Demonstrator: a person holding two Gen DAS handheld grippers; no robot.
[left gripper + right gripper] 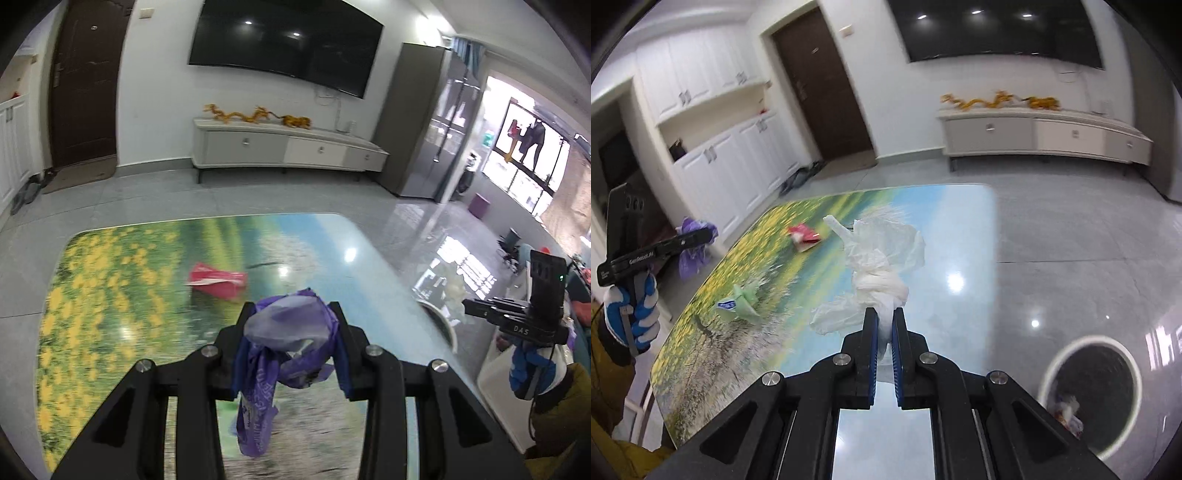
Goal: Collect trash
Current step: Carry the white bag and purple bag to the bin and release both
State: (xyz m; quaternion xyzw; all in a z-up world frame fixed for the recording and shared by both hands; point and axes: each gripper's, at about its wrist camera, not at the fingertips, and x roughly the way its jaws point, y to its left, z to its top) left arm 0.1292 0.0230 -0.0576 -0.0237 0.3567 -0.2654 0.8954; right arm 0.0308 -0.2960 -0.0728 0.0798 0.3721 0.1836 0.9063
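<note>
Both hands are carrying a load right now: the left gripper is pinching a crumpled purple bag, which is dangling below the jaws above the table, while the right gripper is squeezing nearly flat on a knotted white bag that is billowing up past its tips. The relation that matters is the bin: it is sitting on the floor, low and to the right of the right gripper, off the table's edge, so the right hand looks the nearer one for a drop. A red wrapper and a green packet are still lying on the table. The bin's contents are blurring into a pale scrap, hard to identify, and its rim is only partly showing in the left view.
</note>
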